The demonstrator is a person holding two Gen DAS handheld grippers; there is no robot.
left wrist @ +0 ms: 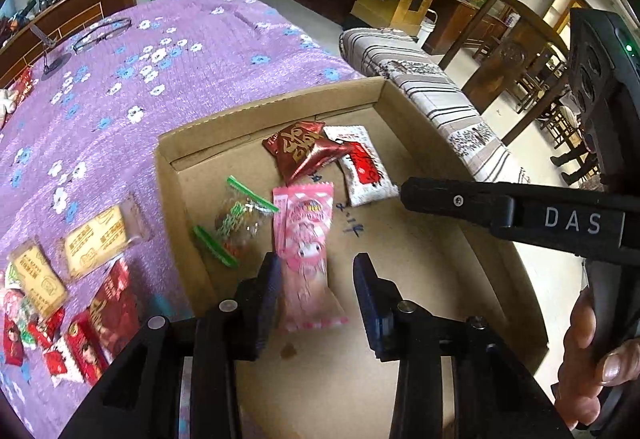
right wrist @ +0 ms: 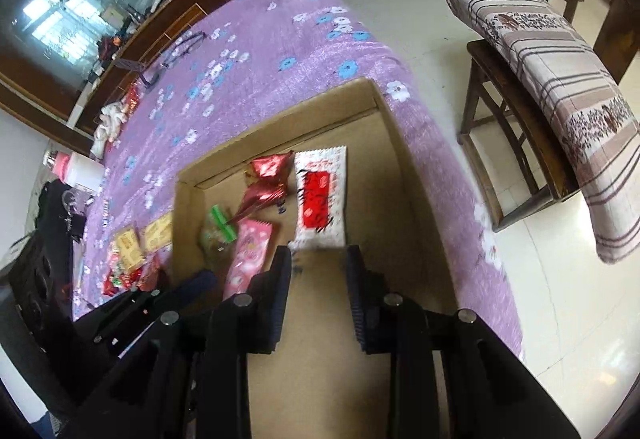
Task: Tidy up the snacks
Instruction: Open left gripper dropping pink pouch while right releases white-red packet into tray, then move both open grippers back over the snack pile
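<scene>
Now both claws hang released over the cardboard box [left wrist: 404, 107]: left gripper [left wrist: 316, 279] straddling the pink packet [left wrist: 304, 239], right gripper [right wrist: 318, 271] beside the white packet [right wrist: 320, 199]; a stray sweep could drag either out.

Black tongs [left wrist: 316, 291] with dark blue ribbed pads, silver screws, white "DAS" lettering.

Left gripper [left wrist: 316, 263] and right gripper [right wrist: 318, 259]: fingers parted, empty.

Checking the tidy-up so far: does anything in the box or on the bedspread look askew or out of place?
Nothing is damaged or spilled. The four snacks in the cardboard box lie jumbled, the red foil packet overlapping the white-and-red one.
</scene>
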